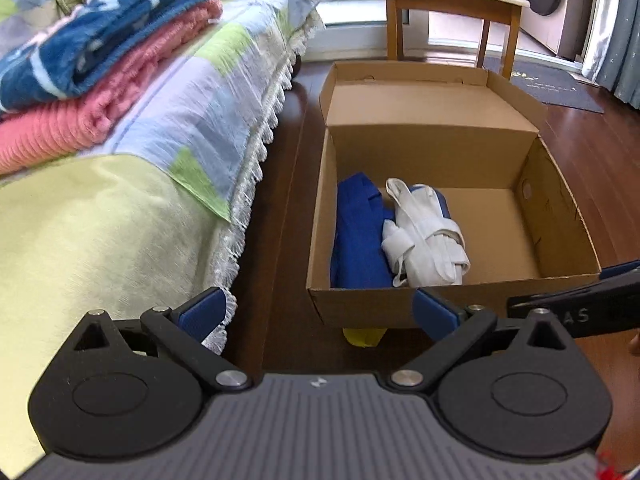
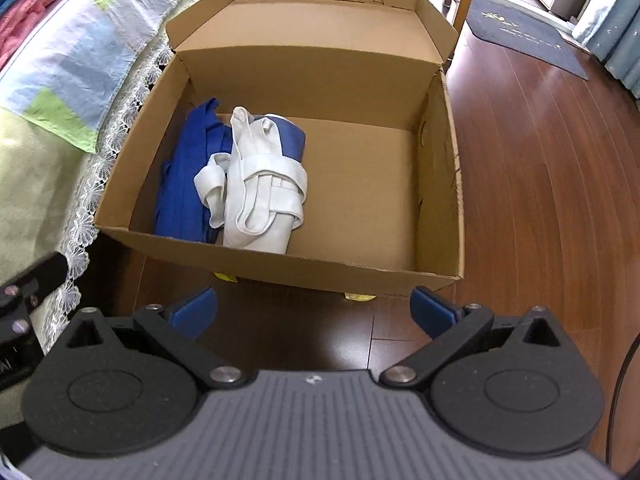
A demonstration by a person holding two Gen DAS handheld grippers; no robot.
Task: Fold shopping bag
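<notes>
With jaws apart and empty on the left gripper and right gripper, grasp the soft, light shopping bag by its white straps inside the cardboard box.

Dark wooden floor, open cardboard box on it; grey mat beyond

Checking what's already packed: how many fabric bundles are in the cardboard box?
2: a blue bundle against the box's left wall, and a white one wrapped in straps touching its right side. Nothing else shows inside.
</notes>
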